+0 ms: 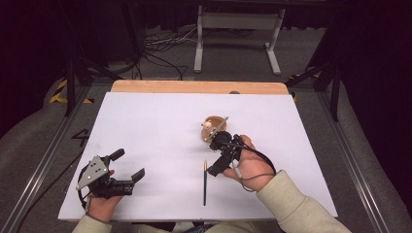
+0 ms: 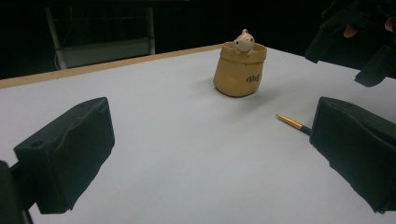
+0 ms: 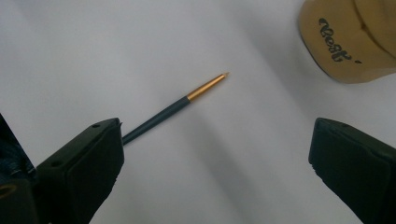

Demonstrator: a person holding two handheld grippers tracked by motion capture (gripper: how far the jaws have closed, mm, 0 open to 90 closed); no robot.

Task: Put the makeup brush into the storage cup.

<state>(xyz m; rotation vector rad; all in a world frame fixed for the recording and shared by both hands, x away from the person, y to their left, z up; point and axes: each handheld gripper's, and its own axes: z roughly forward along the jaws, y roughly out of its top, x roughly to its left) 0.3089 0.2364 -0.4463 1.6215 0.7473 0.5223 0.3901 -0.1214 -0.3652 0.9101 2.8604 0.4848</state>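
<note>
R gripper [image 1: 217, 156] jaws wide apart over pen [image 1: 205, 183], holding nothing. L gripper [image 1: 129, 165] wide too, empty.

The left gripper [image 1: 130, 164] is resting near the table's [image 1: 145, 121] front left corner, jaws spread wide and pointing right. The right gripper [image 1: 219, 154] is hovering right of centre, tilted downward, jaws gaping apart, the hand [image 1: 250, 165] gripping it from behind.

Pen [image 3: 177, 106]: slim, dark barrel, gold tip; flat on white counter [image 1: 145, 136], tip toward pot. Pot [image 2: 240, 70]: tan, sack-shaped, dark lettering, small pale figure at rim; upright, just beyond pen tip, apart from it.
</note>
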